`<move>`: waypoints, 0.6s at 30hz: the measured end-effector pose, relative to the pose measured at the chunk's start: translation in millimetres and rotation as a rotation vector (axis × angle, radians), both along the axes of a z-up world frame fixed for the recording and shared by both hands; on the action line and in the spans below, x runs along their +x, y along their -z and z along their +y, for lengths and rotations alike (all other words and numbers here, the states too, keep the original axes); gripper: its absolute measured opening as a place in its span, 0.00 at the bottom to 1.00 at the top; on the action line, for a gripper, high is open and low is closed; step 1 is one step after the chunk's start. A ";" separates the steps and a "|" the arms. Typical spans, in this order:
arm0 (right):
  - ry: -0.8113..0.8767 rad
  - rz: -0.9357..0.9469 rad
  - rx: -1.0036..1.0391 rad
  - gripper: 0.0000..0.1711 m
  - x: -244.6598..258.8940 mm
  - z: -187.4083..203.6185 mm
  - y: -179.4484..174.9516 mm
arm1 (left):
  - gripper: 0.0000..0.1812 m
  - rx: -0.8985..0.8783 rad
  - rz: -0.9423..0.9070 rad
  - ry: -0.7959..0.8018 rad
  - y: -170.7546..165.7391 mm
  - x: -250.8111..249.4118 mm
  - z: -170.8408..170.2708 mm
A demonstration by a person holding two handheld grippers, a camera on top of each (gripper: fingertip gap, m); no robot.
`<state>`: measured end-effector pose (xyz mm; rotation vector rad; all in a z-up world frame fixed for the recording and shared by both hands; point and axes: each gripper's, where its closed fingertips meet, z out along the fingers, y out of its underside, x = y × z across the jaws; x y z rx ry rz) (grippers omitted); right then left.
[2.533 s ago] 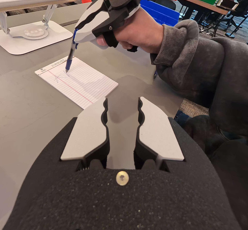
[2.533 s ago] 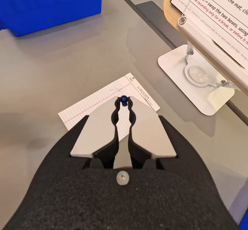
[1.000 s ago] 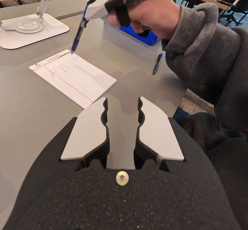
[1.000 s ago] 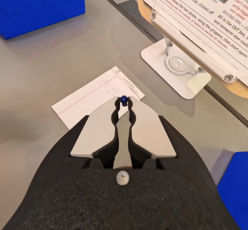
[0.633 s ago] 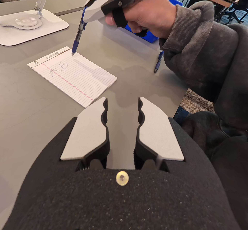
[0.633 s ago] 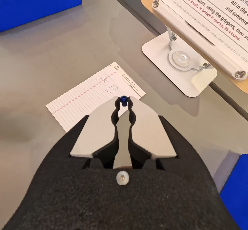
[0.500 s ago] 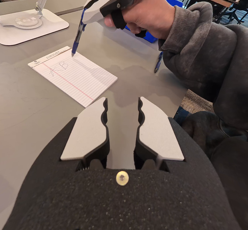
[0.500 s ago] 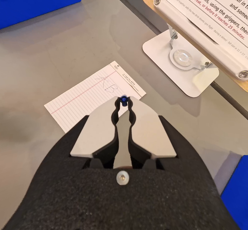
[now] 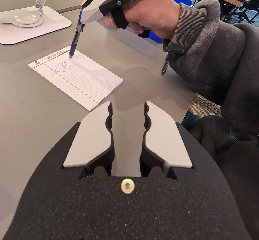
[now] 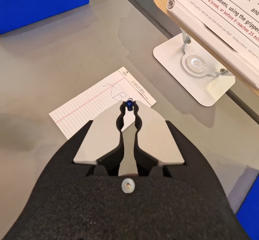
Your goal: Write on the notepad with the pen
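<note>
Tabletop of grey colour carries all items. At far left in the left wrist view stands one white stand base with a tilted board above it. Next to the right lies one lined notepad, flat on the tabletop, with handwritten marks near its top edge.

One blue pen is held steeply tilted over the notepad, tip down; the tip is at or just above the paper, right of the marks, and contact cannot be confirmed. The right gripper is clamped on the upper barrel of this pen. A hand wraps the gripper handle from the right, knuckles up, wrist bent down, with a grey sleeve behind it. A second pen lies on the tabletop just beside the sleeve, partly hidden. Count: two pens, one notepad, two grippers.

The left gripper is low in the foreground, near the lower corner of the notepad, fingers spread apart and holding nothing.

In the right wrist view, the right gripper shows its fingers nearly together, pinching the pen at the tips, above the notepad. A blue bin stands at upper left, well apart from the notepad.
</note>
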<state>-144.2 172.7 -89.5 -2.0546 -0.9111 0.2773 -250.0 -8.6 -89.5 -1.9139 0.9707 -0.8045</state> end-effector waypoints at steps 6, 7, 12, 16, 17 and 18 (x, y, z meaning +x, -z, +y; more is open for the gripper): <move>-0.011 -0.012 -0.008 0.06 -4.0 -4.8 1.3 | 0.24 0.008 0.004 0.001 -1.9 0.5 -1.3; -0.011 -0.015 -0.008 0.06 -3.9 -5.9 1.7 | 0.24 0.010 0.003 0.001 -2.6 0.7 -1.8; -0.011 -0.020 -0.017 0.06 -3.0 -14.2 5.1 | 0.24 0.018 0.006 0.003 -4.6 1.8 -4.3; -0.013 -0.026 -0.025 0.06 -2.0 -22.4 8.1 | 0.24 0.021 0.010 0.004 -4.5 2.9 -5.8; -0.012 -0.030 -0.026 0.06 -1.1 -24.1 8.9 | 0.24 0.022 0.011 0.005 -4.6 3.3 -6.5; -0.011 -0.032 -0.026 0.06 -0.4 -25.8 9.6 | 0.24 0.023 0.012 0.006 -4.6 3.7 -7.4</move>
